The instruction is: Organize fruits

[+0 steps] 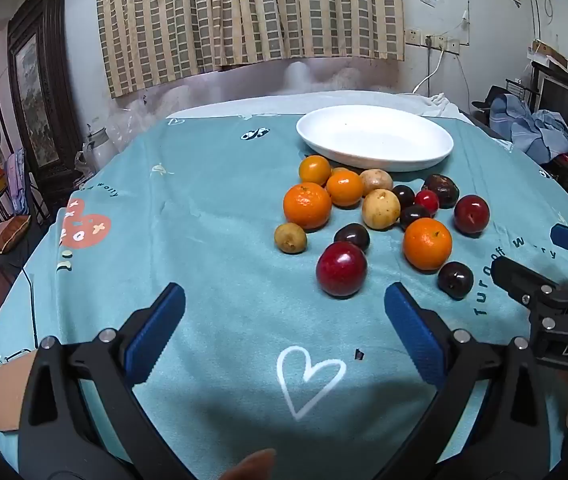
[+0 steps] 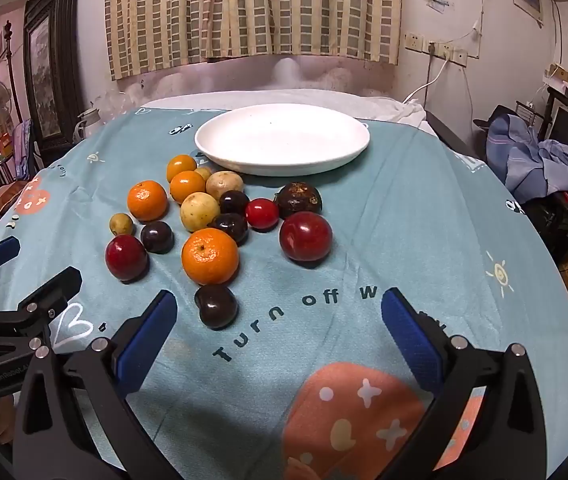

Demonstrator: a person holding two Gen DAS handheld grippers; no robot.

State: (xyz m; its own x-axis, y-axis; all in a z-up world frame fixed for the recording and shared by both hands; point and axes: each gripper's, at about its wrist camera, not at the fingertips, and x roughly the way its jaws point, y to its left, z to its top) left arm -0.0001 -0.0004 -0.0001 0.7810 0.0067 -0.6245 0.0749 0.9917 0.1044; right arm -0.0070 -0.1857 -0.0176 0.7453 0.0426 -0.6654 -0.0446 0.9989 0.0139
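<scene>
Zero fruit on plate: white plate (image 2: pixel 282 140) sat bare, upper middle of the right wrist view, probably the drop-off spot.
Fruit pile: oranges, plums, cherries bunched on the teal cloth (image 2: pixel 423 216) just below it.
Right gripper (image 2: pixel 278 328): spread wide, holding nothing, dark cherry (image 2: pixel 216 306) closest, so likely first pick.
Left gripper (image 1: pixel 284 324): also spread and empty, red plum (image 1: pixel 341 268) just ahead.
</scene>
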